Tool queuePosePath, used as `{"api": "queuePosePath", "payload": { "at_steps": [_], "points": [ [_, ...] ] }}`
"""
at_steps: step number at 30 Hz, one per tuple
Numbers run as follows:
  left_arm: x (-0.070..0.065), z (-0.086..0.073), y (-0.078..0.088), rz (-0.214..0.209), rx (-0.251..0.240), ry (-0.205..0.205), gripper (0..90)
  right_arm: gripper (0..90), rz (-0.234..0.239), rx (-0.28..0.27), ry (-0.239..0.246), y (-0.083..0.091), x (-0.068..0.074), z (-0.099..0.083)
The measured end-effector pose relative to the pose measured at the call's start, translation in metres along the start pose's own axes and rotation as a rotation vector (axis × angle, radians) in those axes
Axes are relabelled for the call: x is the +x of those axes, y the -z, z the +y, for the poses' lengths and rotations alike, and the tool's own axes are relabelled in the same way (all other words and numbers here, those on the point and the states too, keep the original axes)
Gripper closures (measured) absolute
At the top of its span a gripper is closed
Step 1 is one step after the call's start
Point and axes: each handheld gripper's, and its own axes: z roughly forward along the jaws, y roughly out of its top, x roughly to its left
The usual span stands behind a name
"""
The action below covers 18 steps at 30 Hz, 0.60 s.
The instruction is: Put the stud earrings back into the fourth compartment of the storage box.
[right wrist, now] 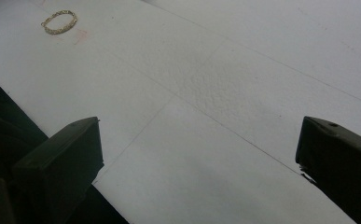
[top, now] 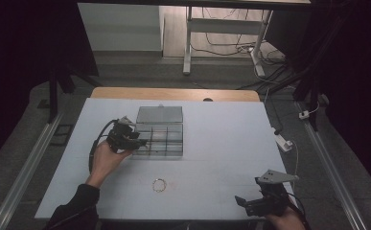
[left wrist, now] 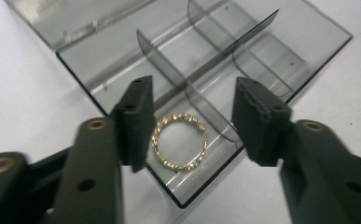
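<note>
Left gripper [left wrist: 190,121], jaws apart, hangs over one gold bracelet [left wrist: 180,142] lying in the clear box's [top: 173,152] near-left compartment, likely done; second bracelet [top: 160,185] at table's [top: 221,124] 6 o'clock remains, your right gripper [top: 250,201] open.

We see a white surface [top: 231,143] with a wooden edge [top: 173,93] along its far side, standing on grey floor [top: 346,158]. Metal rails [top: 22,167] run along the floor at both sides. Beyond stands a white table frame [top: 221,26] with cables [top: 264,72] tangled beneath it (a white power strip [top: 284,142] lies nearer, at right). Dark curtains [top: 20,48] close in left and right; the light is dim.
</note>
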Motion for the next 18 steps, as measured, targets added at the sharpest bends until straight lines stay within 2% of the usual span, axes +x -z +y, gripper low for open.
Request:
{"api": "queuePosePath", "payload": {
  "at_steps": [1, 2, 4, 8, 10, 12, 13, 16, 18],
  "points": [
    [-0.002, 0.000, 0.001, -0.012, 0.001, -0.007, 42.0, 1.0, -0.001, 0.002, 0.001, 0.000, 0.000, 0.000],
    [-0.003, -0.001, 0.001, -0.017, 0.001, -0.013, 34.4, 1.1, -0.001, 0.001, 0.000, 0.000, 0.000, 0.000],
    [-0.008, -0.002, 0.003, -0.032, 0.001, -0.023, 32.3, 1.1, -0.001, 0.001, 0.000, 0.000, 0.000, 0.000],
    [-0.017, -0.004, 0.006, -0.080, 0.003, -0.022, 20.6, 1.1, -0.002, 0.001, 0.002, 0.000, 0.000, 0.000],
    [-0.023, -0.005, 0.006, -0.086, 0.010, -0.025, 18.7, 1.0, -0.002, 0.000, 0.003, 0.000, 0.000, 0.000],
    [-0.030, -0.007, 0.007, -0.104, 0.015, -0.040, 12.0, 1.0, -0.002, 0.001, 0.001, 0.000, 0.000, 0.000],
    [-0.033, -0.007, 0.007, -0.107, 0.018, -0.050, 12.0, 1.1, -0.003, 0.001, 0.001, 0.000, 0.000, 0.000],
    [-0.041, -0.010, 0.006, -0.130, 0.012, -0.090, 4.4, 1.1, -0.003, 0.000, 0.002, 0.000, 0.000, 0.000],
    [-0.045, -0.012, 0.005, -0.149, 0.018, -0.099, 0.7, 1.1, -0.004, 0.001, 0.001, 0.000, 0.000, 0.000]
  ]
}}
